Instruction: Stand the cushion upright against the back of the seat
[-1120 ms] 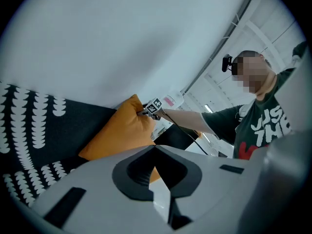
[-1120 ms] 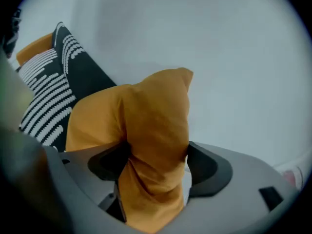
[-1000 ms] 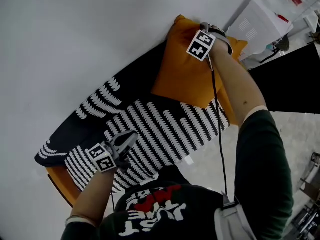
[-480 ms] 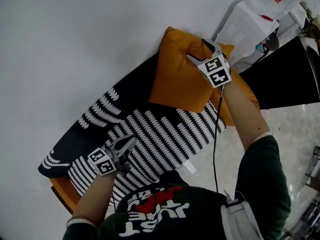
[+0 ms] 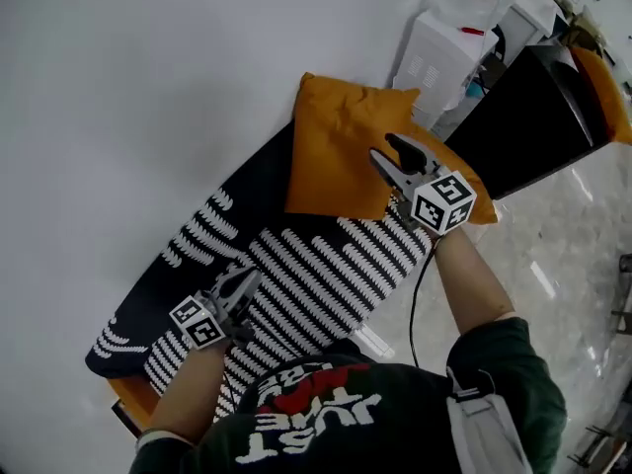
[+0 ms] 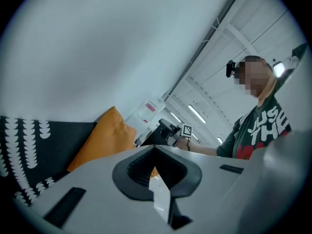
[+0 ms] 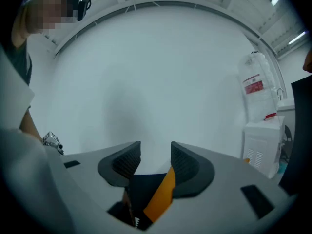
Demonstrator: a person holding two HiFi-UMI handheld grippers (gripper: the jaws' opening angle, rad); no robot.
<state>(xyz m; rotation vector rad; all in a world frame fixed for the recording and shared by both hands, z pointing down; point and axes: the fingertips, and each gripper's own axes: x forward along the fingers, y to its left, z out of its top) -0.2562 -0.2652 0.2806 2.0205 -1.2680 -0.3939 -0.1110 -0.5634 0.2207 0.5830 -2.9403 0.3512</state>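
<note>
- Leaning upright against the back of the seat (image 5: 326, 255), the cushion (image 5: 331, 146) lies outside both jaws
- Right gripper (image 5: 388, 149) above the seat: jaws apart, closing on nothing
- Left gripper (image 5: 251, 278) above the seat: jaws together

The person wore a dark green short-sleeved T-shirt (image 5: 513, 383) with red and white lettering (image 5: 306, 408) and a small black head camera (image 6: 231, 68).

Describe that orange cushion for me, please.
The orange cushion is a plump square pillow of plain matte fabric with pointed corners. It stands upright at the far end of the black-and-white patterned seat, its back toward the white wall. The right gripper, jaws closing on nothing, is in front, not holding it.
</note>
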